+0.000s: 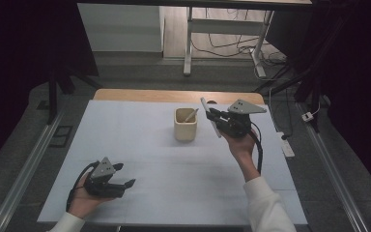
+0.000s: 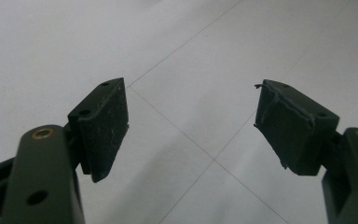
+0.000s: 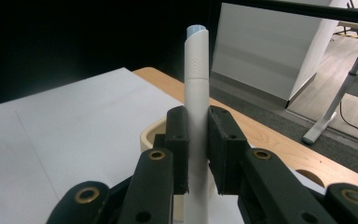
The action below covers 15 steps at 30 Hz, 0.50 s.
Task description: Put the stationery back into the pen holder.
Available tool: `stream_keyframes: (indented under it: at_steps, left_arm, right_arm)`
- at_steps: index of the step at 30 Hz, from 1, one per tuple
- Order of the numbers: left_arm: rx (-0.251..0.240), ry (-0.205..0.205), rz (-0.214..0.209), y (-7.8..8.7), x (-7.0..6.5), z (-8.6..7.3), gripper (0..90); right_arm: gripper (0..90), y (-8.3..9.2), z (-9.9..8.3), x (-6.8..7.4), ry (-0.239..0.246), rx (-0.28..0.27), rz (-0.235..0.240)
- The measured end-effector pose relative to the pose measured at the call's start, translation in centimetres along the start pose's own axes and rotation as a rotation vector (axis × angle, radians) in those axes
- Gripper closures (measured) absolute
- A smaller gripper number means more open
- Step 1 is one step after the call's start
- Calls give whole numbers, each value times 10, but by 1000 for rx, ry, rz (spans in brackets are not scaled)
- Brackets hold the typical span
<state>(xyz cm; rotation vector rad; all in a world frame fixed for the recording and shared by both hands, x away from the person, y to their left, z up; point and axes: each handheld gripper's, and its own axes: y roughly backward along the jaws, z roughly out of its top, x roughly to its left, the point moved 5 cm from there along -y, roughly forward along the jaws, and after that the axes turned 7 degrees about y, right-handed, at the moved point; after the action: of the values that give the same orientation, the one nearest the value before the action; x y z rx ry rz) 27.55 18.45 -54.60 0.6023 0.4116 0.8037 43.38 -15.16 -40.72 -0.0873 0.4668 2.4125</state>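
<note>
White sheet (image 1: 140, 145) over a wooden table (image 1: 125, 94), taking up most of the top. Beige cup (image 1: 185, 124) right of centre toward the far side, a thin stick (image 1: 191, 115) leaning inside it. Beyond the table: desk legs (image 1: 188, 43), loose cables (image 1: 232, 46), a white plug block (image 1: 309, 116) on the floor at the right. Nothing between the cup and the raised right gripper (image 1: 212, 115).

Dark surroundings on both sides, little to make out there. Lower end of the white marker (image 3: 196, 93) hidden behind the jaws in the right gripper view; cup rim (image 3: 151, 133) mostly covered by them as well. Contents of the cup beyond the stick too small to tell.

Marker clamped between the right gripper's (image 3: 196, 140) pads, pale blue tip pointing away from the hand, held above the table just right of the cup and tilted. Left gripper (image 1: 125, 175) near the left front of the sheet, jaws spread wide, nothing between the pads (image 2: 105, 123), only bare sheet (image 2: 186, 70) below.
</note>
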Motion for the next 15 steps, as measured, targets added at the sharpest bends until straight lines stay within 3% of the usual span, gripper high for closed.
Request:
stream_keyframes:
  at_steps: [6, 15]
  left_arm:
    - [4, 18, -1, -3, 0, -2, 255]
    - [-6, 6, -16, -2, 0, 1, 254]
  right_arm:
    - [777, -6, 5, -1, -4, -2, -23]
    - [777, -21, 12, -2, -7, 3, -57]
